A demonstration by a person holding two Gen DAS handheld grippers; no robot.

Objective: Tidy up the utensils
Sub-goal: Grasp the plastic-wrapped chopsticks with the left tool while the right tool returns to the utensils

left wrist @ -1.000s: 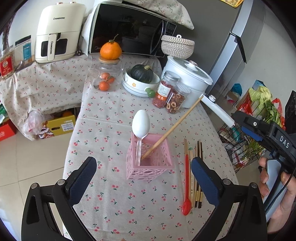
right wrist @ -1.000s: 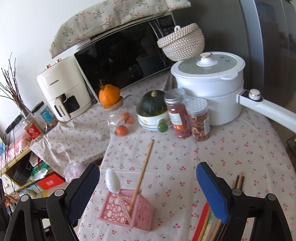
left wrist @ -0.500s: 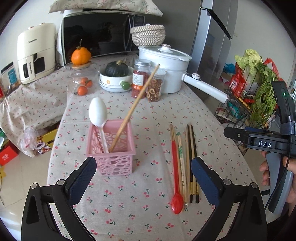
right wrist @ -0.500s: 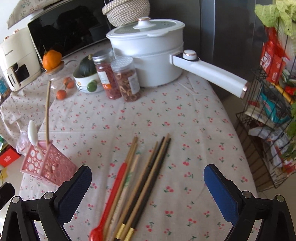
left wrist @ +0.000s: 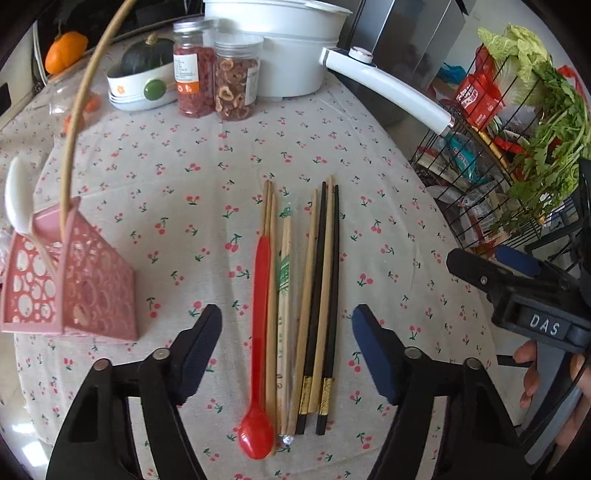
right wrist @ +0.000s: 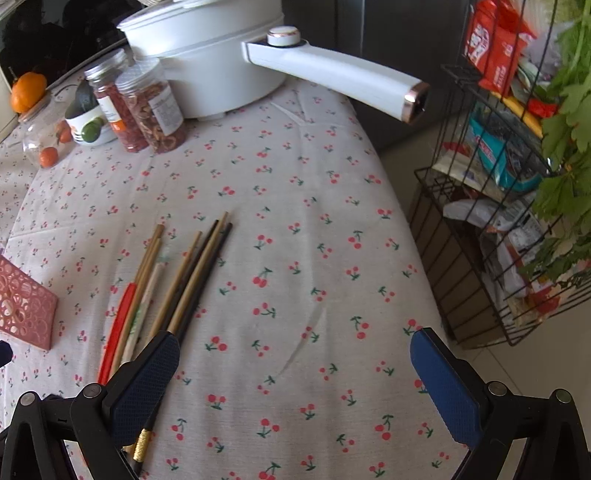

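a table under a pale cloth printed with small red cherries fills both views in soft daylight. behind it stands a tall dark grey metal refrigerator. to the right, a black wire rack holds packets and leafy greens above a pale tiled floor.
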